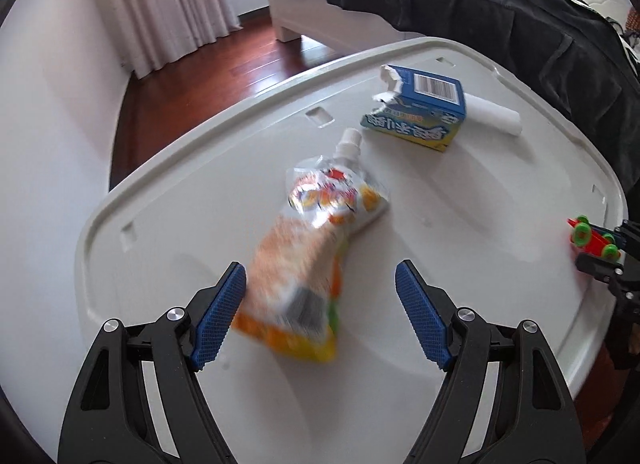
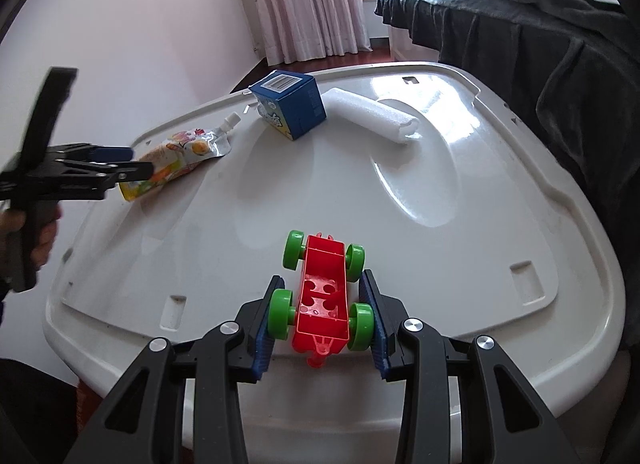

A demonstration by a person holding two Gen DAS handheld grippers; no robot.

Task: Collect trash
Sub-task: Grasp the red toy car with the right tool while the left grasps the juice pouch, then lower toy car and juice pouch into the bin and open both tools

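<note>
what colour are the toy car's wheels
Green, on a red body; the toy car shows best in the right wrist view, between the right tongs.

White plastic lid (image 1: 168,199), serving as work surface. On it: one spouted drink pouch (image 1: 316,232), orange and white print, blurred, lying between the spread blue pads of the left gripper (image 1: 320,288); one torn blue carton (image 1: 420,105) with barcode, beyond the pouch; one white foam roll (image 1: 496,113) just behind the carton; one red toy car (image 1: 592,240), green wheels, at right edge.
</note>
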